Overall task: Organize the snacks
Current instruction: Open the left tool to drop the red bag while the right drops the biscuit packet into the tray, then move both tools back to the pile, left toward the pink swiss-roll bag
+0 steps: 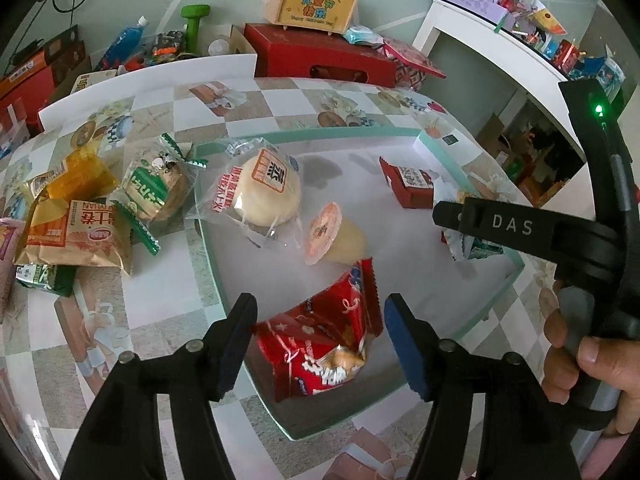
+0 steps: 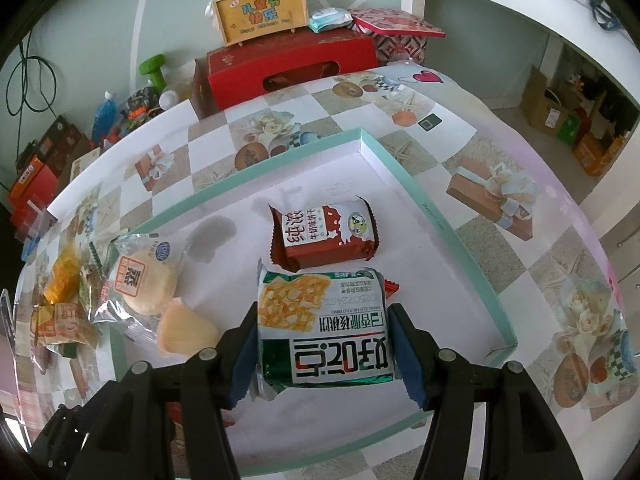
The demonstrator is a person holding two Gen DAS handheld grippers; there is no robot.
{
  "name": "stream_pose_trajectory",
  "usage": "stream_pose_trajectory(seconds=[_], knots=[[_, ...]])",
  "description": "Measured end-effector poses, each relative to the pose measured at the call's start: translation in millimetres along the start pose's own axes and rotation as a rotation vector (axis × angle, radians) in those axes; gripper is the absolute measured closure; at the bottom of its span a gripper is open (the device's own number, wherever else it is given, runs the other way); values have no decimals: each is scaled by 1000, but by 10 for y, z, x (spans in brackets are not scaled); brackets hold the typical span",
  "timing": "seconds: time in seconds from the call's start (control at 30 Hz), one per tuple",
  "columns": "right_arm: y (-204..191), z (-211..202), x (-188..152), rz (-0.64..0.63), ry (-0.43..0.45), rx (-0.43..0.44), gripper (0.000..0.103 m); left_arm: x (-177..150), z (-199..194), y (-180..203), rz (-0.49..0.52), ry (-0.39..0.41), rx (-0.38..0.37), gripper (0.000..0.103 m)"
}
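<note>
A white tray with a teal rim (image 1: 320, 134) (image 2: 440, 224) lies on the patterned tablecloth. In the left wrist view my left gripper (image 1: 322, 340) is open, and a red snack packet (image 1: 320, 340) lies in the tray between its blue pads, which stand clear of it. My right gripper (image 2: 323, 312) is shut on a green-and-white packet (image 2: 324, 328) (image 1: 472, 244) over the tray's right side. One of its fingers (image 1: 500, 224) shows in the left wrist view. In the tray lie a wrapped round bun (image 1: 264, 192) (image 2: 144, 280), a jelly cup (image 1: 332, 236) (image 2: 184, 328) and a brown biscuit packet (image 1: 408, 186) (image 2: 324, 236).
Several loose snacks lie left of the tray: a green-and-white wrapped cake (image 1: 160, 188), an orange packet (image 1: 76, 232) and a yellow one (image 1: 80, 172). A red box (image 1: 320, 56) with a yellow carry box (image 1: 316, 4) on it stands behind the table. A white shelf (image 1: 500, 52) is at the right.
</note>
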State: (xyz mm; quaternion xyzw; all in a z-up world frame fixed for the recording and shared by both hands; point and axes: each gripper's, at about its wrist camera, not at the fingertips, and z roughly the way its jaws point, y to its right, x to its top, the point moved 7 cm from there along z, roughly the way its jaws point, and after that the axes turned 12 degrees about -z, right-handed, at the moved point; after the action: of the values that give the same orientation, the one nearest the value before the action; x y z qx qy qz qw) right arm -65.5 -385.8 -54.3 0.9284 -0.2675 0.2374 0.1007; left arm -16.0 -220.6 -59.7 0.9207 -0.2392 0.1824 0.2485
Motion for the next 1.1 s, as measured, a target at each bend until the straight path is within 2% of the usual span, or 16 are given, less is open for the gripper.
stream_pose_trajectory(seconds=[0.13, 0.23, 0.4, 0.53, 0.57, 0.63, 0.77, 0.9, 1.1], knots=[[-6, -21, 14, -2, 9, 4, 35, 39, -69, -16, -5, 21, -2, 28], [-4, -35, 28, 1, 14, 5, 27, 74, -116, -47, -17, 35, -5, 28], [4, -41, 31, 3, 15, 2, 26, 149, -180, -172, -61, 59, 2, 28], [4, -40, 31, 2, 16, 2, 21, 236, -227, -371, -137, 87, 25, 27], [8, -42, 32, 2, 16, 0, 20, 256, -243, -443, -168, 96, 33, 26], [16, -41, 36, 3, 15, -2, 19, 288, -258, -587, -225, 109, 54, 13], [16, -28, 34, 3, 8, -2, 18, 321, -283, -805, -295, 127, 94, 13], [-7, -38, 49, -9, 20, -8, 8, 327, -296, -967, -343, 141, 127, 10], [-112, -64, 73, -29, 42, 7, 0, 361, -399, -1025, -343, 170, 136, 9]])
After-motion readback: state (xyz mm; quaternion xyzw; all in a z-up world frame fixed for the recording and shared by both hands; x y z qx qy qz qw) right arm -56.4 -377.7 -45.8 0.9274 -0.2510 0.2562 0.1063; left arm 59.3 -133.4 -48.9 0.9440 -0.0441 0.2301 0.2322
